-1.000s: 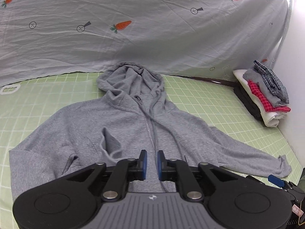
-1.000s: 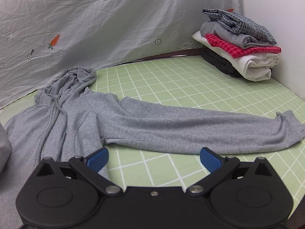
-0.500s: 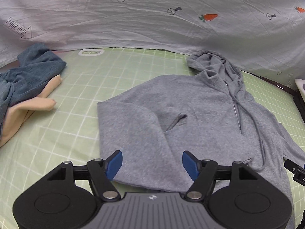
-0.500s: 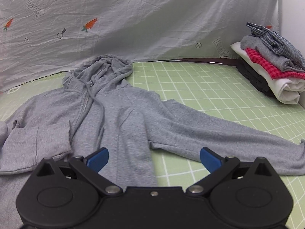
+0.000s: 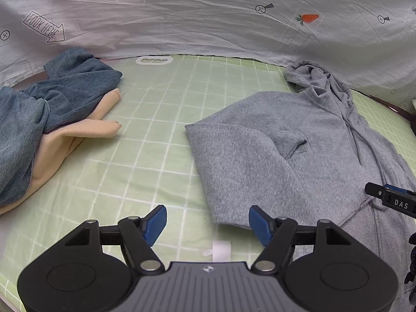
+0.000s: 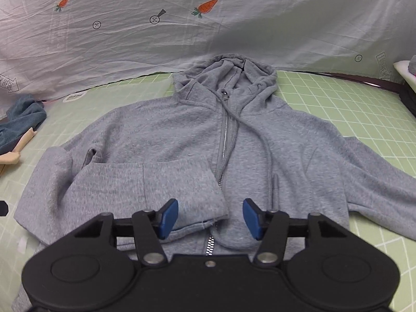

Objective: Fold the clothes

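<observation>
Right hand-held gripper [image 6: 210, 218] fills the bottom of its own view, blue pads apart and closing, with the cuff of a folded-in sleeve [image 6: 145, 192] and the zipper line lying between and beneath them; the pads do not look pressed on cloth yet. Left hand-held gripper [image 5: 208, 225] sits at six o'clock in its view, jaws open and empty, hanging over the bottom left corner of the garment, with bare mat showing between its pads.

Just beyond both lies the task's garment, a grey zip hoodie [image 6: 234, 143], spread face up on the worktop [image 5: 156, 130], which is covered by a green gridded mat. Its hood points to twelve o'clock in the right view. One sleeve is already folded across the chest, giving a straight side edge. The other sleeve [image 6: 377, 182] runs outstretched toward three o'clock, not yet folded.

Farther out, at nine o'clock in the left view, a heap of unfolded clothes [image 5: 52, 109], blue over peach, waits. At the far two o'clock edge of the right view, a sliver of a stacked pile [image 6: 407, 75] shows. A pale sheet printed with carrots [image 5: 208, 20] hangs behind.

Judged from this, the hoodie is roughly a third folded: second sleeve, then the body folds, remain, and the heap after that.
</observation>
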The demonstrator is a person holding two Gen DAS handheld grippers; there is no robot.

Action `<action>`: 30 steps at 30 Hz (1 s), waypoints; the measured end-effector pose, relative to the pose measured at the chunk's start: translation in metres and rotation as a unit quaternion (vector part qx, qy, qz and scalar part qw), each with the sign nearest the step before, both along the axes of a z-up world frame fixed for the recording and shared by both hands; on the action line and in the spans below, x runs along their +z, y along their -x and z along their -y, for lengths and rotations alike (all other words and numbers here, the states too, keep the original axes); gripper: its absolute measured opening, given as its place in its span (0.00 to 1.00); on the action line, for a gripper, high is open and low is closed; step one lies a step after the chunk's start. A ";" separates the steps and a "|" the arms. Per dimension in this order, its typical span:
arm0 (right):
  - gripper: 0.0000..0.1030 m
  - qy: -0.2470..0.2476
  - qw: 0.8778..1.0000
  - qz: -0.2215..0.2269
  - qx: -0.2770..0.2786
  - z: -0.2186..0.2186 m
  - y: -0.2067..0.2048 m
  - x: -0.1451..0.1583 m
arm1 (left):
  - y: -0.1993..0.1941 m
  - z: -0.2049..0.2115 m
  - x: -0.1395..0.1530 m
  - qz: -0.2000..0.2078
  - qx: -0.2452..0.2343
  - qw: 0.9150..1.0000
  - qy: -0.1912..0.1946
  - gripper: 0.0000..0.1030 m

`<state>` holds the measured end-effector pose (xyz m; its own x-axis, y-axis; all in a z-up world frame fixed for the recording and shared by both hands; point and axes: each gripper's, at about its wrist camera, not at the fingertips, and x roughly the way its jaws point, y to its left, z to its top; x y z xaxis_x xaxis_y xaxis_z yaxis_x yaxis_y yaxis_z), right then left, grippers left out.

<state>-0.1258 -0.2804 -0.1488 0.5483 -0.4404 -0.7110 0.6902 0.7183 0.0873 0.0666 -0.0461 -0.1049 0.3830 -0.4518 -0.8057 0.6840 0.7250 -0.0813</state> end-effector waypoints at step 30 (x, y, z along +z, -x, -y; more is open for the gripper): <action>0.13 -0.015 0.989 0.144 0.001 0.081 0.050 0.074 | 0.020 0.067 0.015 -0.005 0.068 0.997 0.027 0.69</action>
